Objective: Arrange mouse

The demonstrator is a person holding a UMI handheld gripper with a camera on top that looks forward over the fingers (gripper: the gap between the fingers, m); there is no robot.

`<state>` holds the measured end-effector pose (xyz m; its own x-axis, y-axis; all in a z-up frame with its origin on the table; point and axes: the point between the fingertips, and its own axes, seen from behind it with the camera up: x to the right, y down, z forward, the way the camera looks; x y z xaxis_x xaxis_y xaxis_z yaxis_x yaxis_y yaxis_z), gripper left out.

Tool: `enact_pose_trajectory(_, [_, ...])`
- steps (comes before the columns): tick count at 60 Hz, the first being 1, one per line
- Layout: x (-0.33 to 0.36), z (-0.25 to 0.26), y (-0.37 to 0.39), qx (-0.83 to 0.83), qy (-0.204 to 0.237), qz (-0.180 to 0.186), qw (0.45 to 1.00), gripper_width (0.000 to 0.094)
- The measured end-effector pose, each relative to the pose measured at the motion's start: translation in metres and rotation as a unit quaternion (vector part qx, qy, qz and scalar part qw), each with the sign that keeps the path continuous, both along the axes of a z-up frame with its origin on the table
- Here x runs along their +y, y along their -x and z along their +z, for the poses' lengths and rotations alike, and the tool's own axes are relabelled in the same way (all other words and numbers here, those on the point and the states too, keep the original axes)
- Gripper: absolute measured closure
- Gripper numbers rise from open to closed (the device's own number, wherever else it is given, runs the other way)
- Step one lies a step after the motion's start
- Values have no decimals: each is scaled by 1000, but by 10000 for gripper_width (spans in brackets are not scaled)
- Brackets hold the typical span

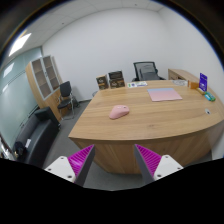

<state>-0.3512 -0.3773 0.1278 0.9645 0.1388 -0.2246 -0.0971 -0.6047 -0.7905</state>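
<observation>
A pink mouse lies on the wooden desk, left of its middle and well beyond my fingers. A pink mat rests farther back on the desk, to the right of the mouse. My gripper hangs in front of the desk's rounded front edge, above the grey floor. Its magenta pads stand wide apart with nothing between them, so it is open.
A black office chair stands behind the desk and another chair near a cabinet on the left. Framed items and small objects sit along the desk's far side. Dark equipment is left of the desk.
</observation>
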Motion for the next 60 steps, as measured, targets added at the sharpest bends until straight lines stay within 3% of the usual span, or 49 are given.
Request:
enact_pose_trajectory(6, [6,8,-6,12,-11,-27,1000,105])
enact_pose_trajectory(12, [50,-7,51,0,-24,-50,998,106])
enact_pose_trajectory(23, [100,-21,73,-10,-35,-67,997,105])
enact_pose_trajectory(60, [311,-111,60,-5,11,-57,998,106])
